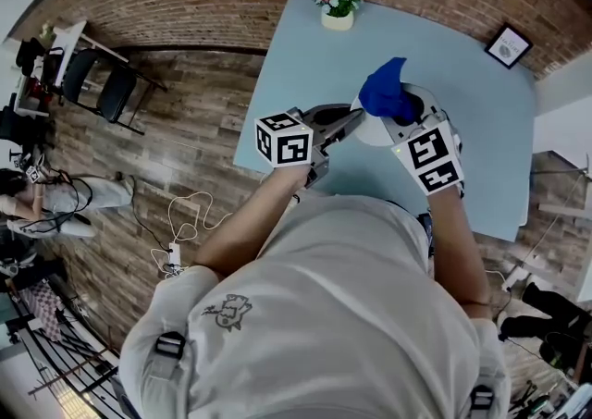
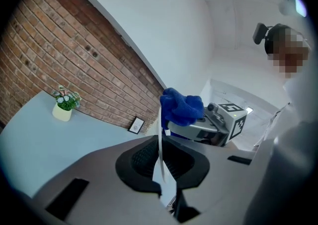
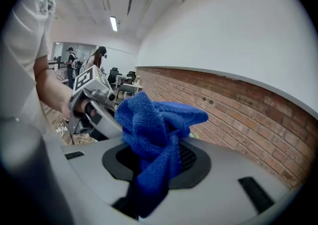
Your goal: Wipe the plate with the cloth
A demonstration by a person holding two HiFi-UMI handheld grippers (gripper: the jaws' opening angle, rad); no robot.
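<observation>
The white plate (image 1: 373, 135) is held up on edge over the light-blue table (image 1: 481, 140). My left gripper (image 1: 356, 121) is shut on its rim. In the left gripper view the plate (image 2: 160, 137) shows edge-on as a thin white line pinched between the black pads of that gripper (image 2: 161, 162). A bunched blue cloth (image 1: 388, 92) is held in my right gripper (image 1: 407, 117), which is shut on it. The cloth (image 2: 181, 107) lies against the plate's far face. In the right gripper view the cloth (image 3: 151, 119) fills the gap between the pads of the right gripper (image 3: 154, 162) and hides the plate.
A small pot of flowers (image 1: 337, 8) stands at the table's far edge and a framed picture (image 1: 508, 45) at its far right corner. Black chairs (image 1: 102, 84) and cables (image 1: 185, 223) are on the wooden floor to the left. A brick wall runs behind.
</observation>
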